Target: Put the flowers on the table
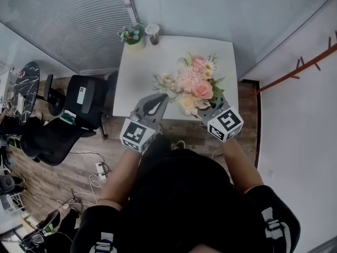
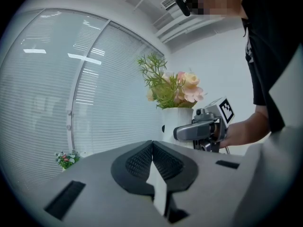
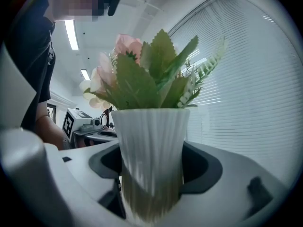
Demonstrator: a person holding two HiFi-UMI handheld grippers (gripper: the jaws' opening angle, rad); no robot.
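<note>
Vase [image 3: 151,160] fills the right gripper view: ribbed, white, upright, clamped between the right gripper's [image 1: 209,111] fingers. Head view hides that grip under the flowers [image 1: 192,86], yet alone shows them over the desk's [image 1: 142,67] near edge. Left gripper [image 2: 152,148] hangs just beside, fingers clenched on nothing. Best carry the vase further over the desk, short of the plant [image 1: 132,35] at its far edge, lower it level, and let go only once the base sits flat.

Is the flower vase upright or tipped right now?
Upright: the white ribbed vase stands vertical, clamped in the right gripper, flowers on top.
</note>
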